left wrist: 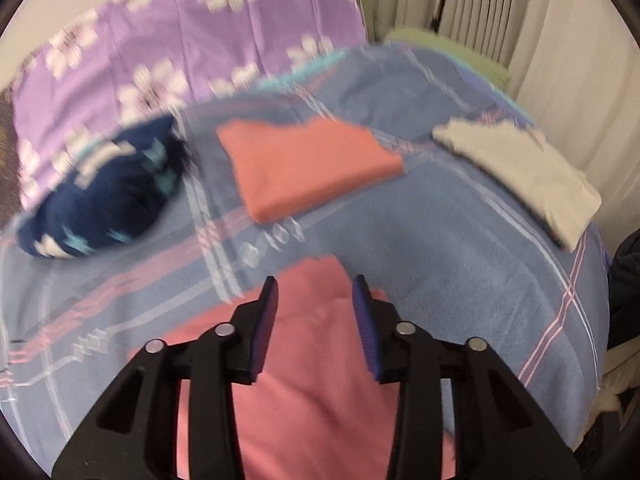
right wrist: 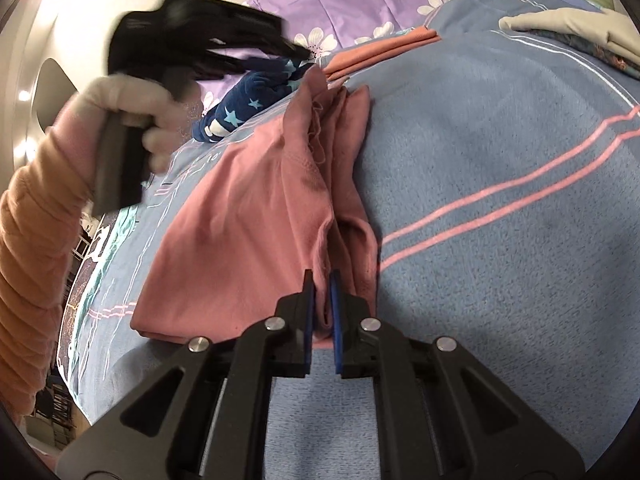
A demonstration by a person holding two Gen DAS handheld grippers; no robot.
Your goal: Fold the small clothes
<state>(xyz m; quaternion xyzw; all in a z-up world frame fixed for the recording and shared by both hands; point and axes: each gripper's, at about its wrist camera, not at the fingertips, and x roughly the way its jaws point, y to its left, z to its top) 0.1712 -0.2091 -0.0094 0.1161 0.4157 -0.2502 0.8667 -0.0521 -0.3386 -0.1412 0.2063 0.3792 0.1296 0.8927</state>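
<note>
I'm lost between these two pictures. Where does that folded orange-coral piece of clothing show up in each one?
Left wrist view: the folded coral garment lies just above centre on the blue blanket, between the navy star-print garment and the folded cream one.
Right wrist view: only its stacked edge shows, upper centre, far behind the pink garment.
Shared landmark: the purple flowered sheet behind it in both.

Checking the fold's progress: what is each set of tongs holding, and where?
Right tongs pinch the pink garment at its bunched near edge. Left tongs are open above it, holding nothing.
</note>
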